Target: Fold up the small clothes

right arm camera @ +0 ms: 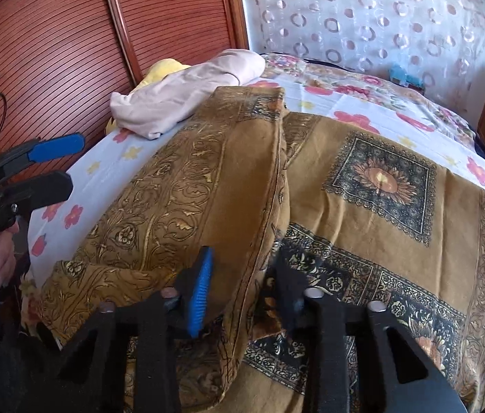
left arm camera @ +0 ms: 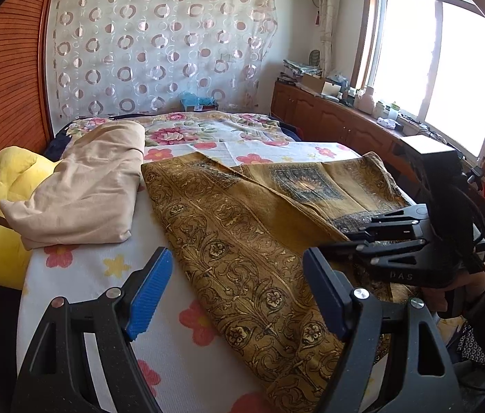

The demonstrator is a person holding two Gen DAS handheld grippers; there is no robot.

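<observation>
Now | right gripper fingers pinch ochre patterned cloth fold; left gripper fingers spread

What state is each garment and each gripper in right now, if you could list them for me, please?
Mustard-gold patterned cloth: spread on the bed, one side folded over.
Beige cloth garment: folded loosely, lying against the yellow plush toy.
Left gripper: open, holding nothing, over the gold cloth's edge.
Right gripper: partly closed around the raised fold; grip unclear.

Ochre cloth with black scrollwork; white sheet with pink flowers.
</observation>
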